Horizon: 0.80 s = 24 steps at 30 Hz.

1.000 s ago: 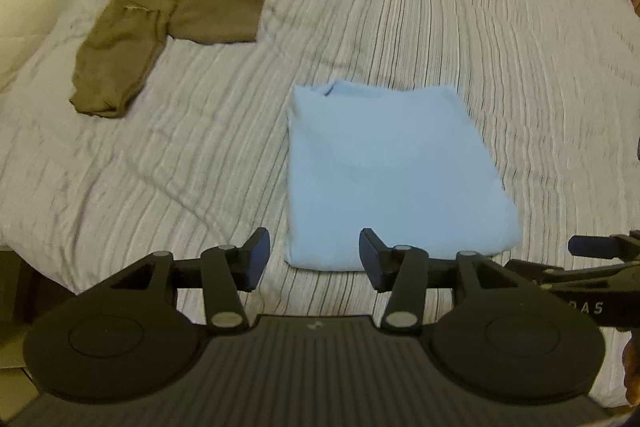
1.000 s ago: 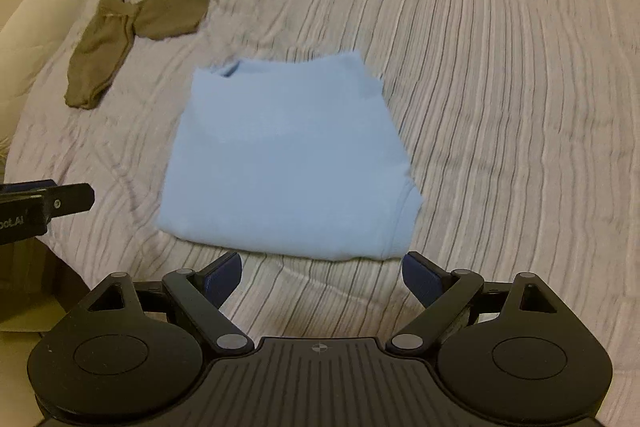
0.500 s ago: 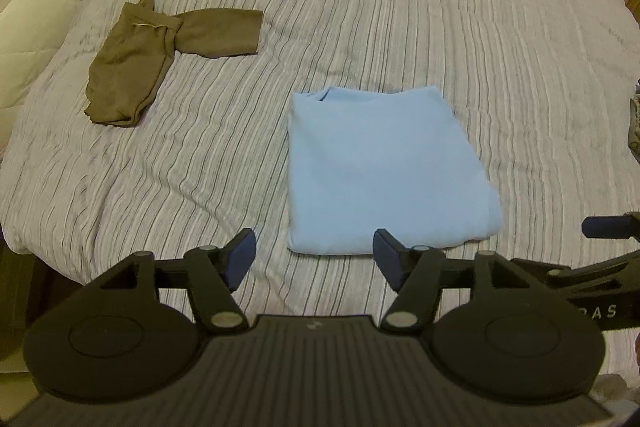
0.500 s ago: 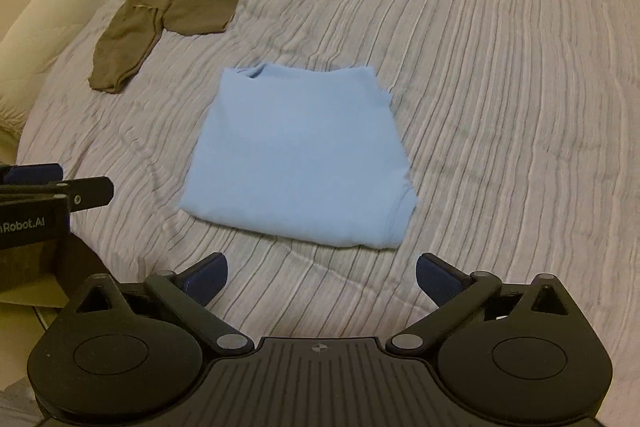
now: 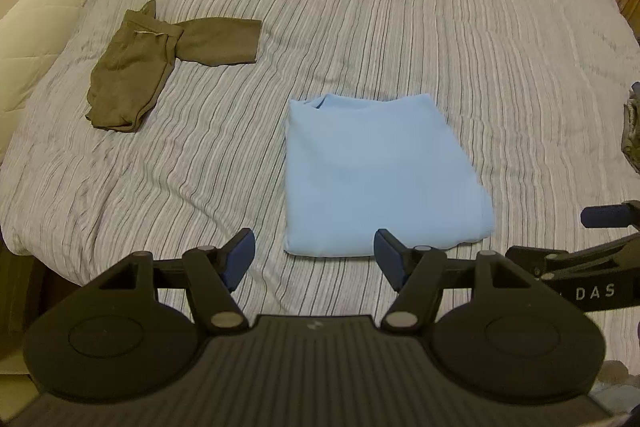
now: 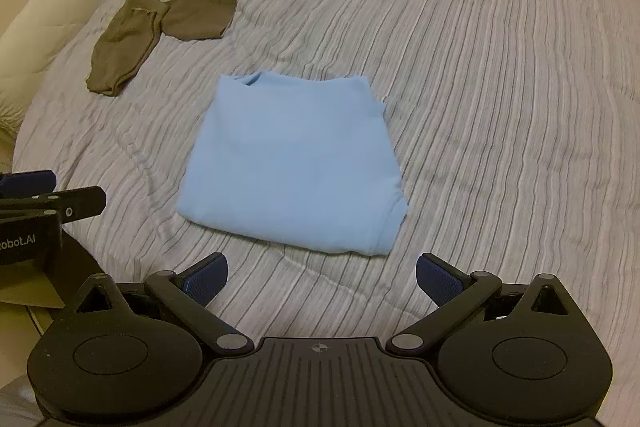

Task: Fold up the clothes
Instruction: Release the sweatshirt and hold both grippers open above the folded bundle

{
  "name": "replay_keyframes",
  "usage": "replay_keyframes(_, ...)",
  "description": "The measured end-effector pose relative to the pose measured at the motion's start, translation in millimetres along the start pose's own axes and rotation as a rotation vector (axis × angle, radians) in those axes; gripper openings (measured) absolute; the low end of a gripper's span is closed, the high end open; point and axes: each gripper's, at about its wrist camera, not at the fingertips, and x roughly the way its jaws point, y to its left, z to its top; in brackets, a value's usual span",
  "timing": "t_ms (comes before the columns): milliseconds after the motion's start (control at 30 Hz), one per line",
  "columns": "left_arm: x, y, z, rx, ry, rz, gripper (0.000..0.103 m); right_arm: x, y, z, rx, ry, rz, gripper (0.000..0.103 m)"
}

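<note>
Left wrist view shows an olive-brown garment (image 5: 160, 63) lying loosely folded at the far left of the striped bed cover (image 5: 440, 27), well apart from the light blue garment (image 5: 376, 175), folded into a neat rectangle mid-bed. Nearest the camera, the left tool (image 5: 314, 259) gapes wide and empty; the right tool (image 6: 322, 277) likewise stands wide, holding nothing.
</note>
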Motion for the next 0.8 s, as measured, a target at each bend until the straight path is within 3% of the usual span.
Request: replay_keyframes(800, 15, 0, 1, 0.009, 0.037, -0.025, 0.062, 3, -3, -1, -0.003, 0.015, -0.033, 0.103)
